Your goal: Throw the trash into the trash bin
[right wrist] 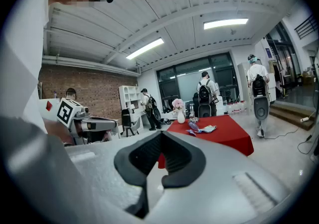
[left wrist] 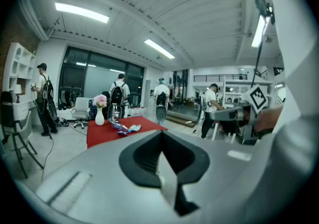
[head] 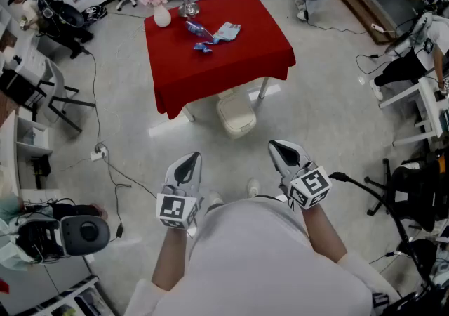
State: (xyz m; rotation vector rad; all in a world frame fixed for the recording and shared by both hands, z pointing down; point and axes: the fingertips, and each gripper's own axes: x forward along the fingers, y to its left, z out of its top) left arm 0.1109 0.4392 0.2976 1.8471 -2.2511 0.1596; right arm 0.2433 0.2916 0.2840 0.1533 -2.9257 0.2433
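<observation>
- A wide stretch of bare grey floor (head: 140, 139) is seen between the person and the desk (head: 238, 62); no furniture stands in it.
- The room's sides are crowded: black stands and a chair (head: 42, 90) at the left, white frames and dark gear at the right.
- A thin black cable (head: 106, 167) is trailed across the floor at the left, well apart from the direct line to the desk.
- The desk is square and covered by a smooth red cloth that hangs over every edge; pale legs show beneath the near hem.
- The trash (head: 214, 32), crumpled blue and white wrappers, lies on the cloth near the far side.
- Just beside it stand a white vase of pink flowers (head: 161, 10) and a clear stemmed glass (head: 187, 0).
- The trash bin (head: 236, 114), beige, rounded and lidded, stands on the floor at the desk's near edge, partly under the hem, between two legs.
- The left hand-held gripper (head: 188, 164) is held low before the body, far from the desk; its dark ribbed pads are closed together with nothing between them.
- The right hand-held gripper (head: 282, 152) is held alongside; its jaws are likewise brought together and nothing is held.
</observation>
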